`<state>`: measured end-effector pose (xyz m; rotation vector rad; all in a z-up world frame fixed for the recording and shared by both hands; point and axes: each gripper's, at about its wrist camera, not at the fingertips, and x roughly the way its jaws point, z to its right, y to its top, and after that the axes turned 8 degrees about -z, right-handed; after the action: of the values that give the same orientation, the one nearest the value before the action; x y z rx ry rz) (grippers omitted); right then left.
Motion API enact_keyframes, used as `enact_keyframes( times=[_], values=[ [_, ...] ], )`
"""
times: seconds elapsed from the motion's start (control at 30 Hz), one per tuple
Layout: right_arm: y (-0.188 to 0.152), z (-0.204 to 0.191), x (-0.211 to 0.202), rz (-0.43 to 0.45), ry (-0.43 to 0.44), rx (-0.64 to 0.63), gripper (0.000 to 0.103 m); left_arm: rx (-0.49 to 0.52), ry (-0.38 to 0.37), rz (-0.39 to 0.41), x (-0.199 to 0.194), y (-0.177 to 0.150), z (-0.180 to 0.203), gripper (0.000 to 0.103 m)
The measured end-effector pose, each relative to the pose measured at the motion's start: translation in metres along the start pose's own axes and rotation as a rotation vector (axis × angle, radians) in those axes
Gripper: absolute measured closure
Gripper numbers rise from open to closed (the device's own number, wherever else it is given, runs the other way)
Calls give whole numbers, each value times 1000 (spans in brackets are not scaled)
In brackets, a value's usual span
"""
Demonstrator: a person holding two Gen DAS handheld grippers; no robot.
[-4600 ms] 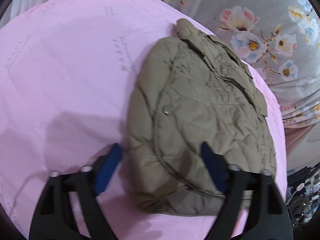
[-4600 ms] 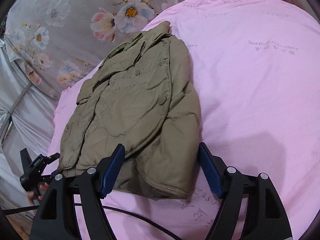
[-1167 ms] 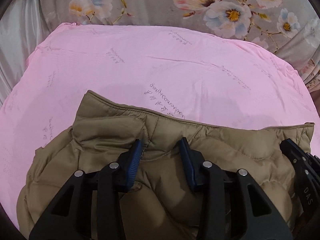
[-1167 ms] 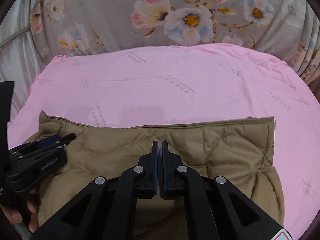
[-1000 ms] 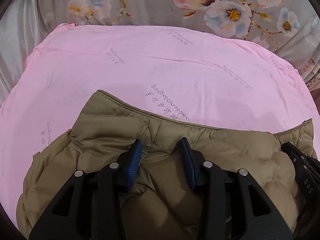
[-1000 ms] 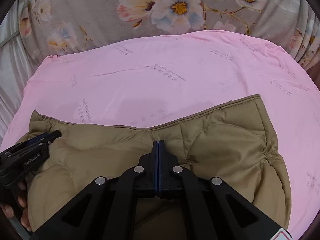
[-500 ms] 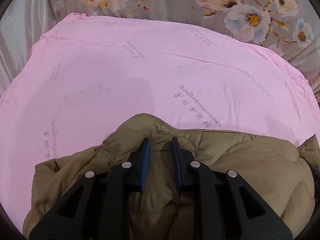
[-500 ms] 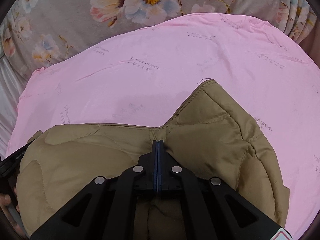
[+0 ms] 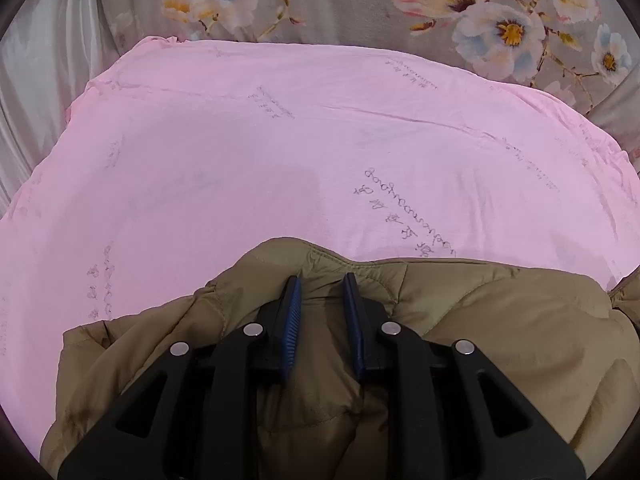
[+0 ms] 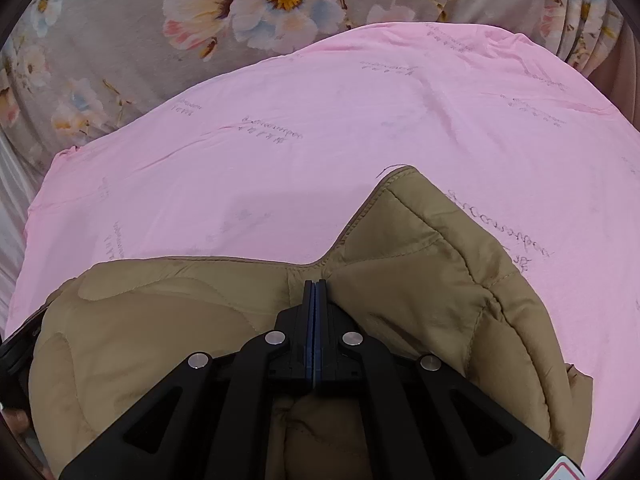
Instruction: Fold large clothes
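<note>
Since the earlier views, when the jacket lay spread flat and buttoned on the pink sheet with both tongs open above its hem, both tongs had come down onto the hem and taken it up. Over the last second the left tongs had been closing, and they stood narrowly parted with a thick fold of the olive quilted jacket pinched between their blue pads. The right tongs were fully closed, their pads pressed together on a thin seam of the jacket at its hem edge.

Nearest each camera, the jacket was bunched under and around the black frames of the tongs. In the left wrist view, the gathered hem rose in a low hump just ahead of the pads. In the right wrist view, one hem corner stood up in a peak to the right of the tongs, and a dark edge of the other tool and a fingertip showed at the lower left border.

Beyond the jacket, the pink sheet lay bare and smooth, printed with faint grey lettering. Behind the sheet, grey floral fabric filled the far side of the bed.
</note>
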<state>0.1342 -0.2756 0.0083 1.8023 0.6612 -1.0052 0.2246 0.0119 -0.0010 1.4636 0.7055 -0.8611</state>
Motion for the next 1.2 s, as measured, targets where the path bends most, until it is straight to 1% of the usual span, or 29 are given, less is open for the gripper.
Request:
enact_keyframes(
  times=[0.13, 0.27, 0.33, 0.37, 0.43, 0.47, 0.53, 0.57, 0.6, 0.63, 0.7, 0.8, 0.87, 0.97, 1.2],
  values=[
    [-2, -2, 0, 5, -16, 5, 103, 11, 25, -3, 0, 1, 3, 81],
    [-2, -4, -5, 18, -49, 3, 103, 33, 80, -9, -3, 1, 10, 81],
    [-7, -8, -23, 54, -116, 6, 103, 29, 106, -13, -13, -1, 10, 81],
    [-12, -12, -40, 89, -128, 7, 97, 15, 96, -5, -29, -6, 7, 82],
    [-25, -25, -73, 149, -69, -24, 97, -7, 62, 13, -52, -14, 3, 84],
    [-32, -34, -86, 163, -37, -48, 97, -17, 23, 26, -70, -22, 3, 85],
    [-47, -55, -104, 173, 47, -106, 97, -17, -33, 44, -91, -37, 9, 89],
    [-55, -66, -110, 171, 82, -138, 97, -6, -52, 52, -99, -45, 15, 90],
    [-62, -76, -113, 171, 104, -167, 97, 5, -62, 53, -104, -52, 21, 90],
    [-70, -86, -115, 169, 115, -199, 97, 23, -79, 53, -108, -62, 29, 93],
    [-84, -100, -112, 154, 131, -241, 98, 38, -94, 45, -108, -75, 40, 99],
    [-95, -105, -92, 101, 144, -246, 101, 39, -93, 23, -95, -86, 46, 102],
    [-97, -96, -80, 77, 160, -230, 102, 41, -90, 19, -87, -88, 47, 102],
    [-98, -92, -68, 69, 154, -220, 103, 52, -66, 26, -79, -90, 49, 102],
    [-105, -90, -50, 66, 144, -211, 103, 52, -51, 23, -69, -93, 51, 103]
  ],
)
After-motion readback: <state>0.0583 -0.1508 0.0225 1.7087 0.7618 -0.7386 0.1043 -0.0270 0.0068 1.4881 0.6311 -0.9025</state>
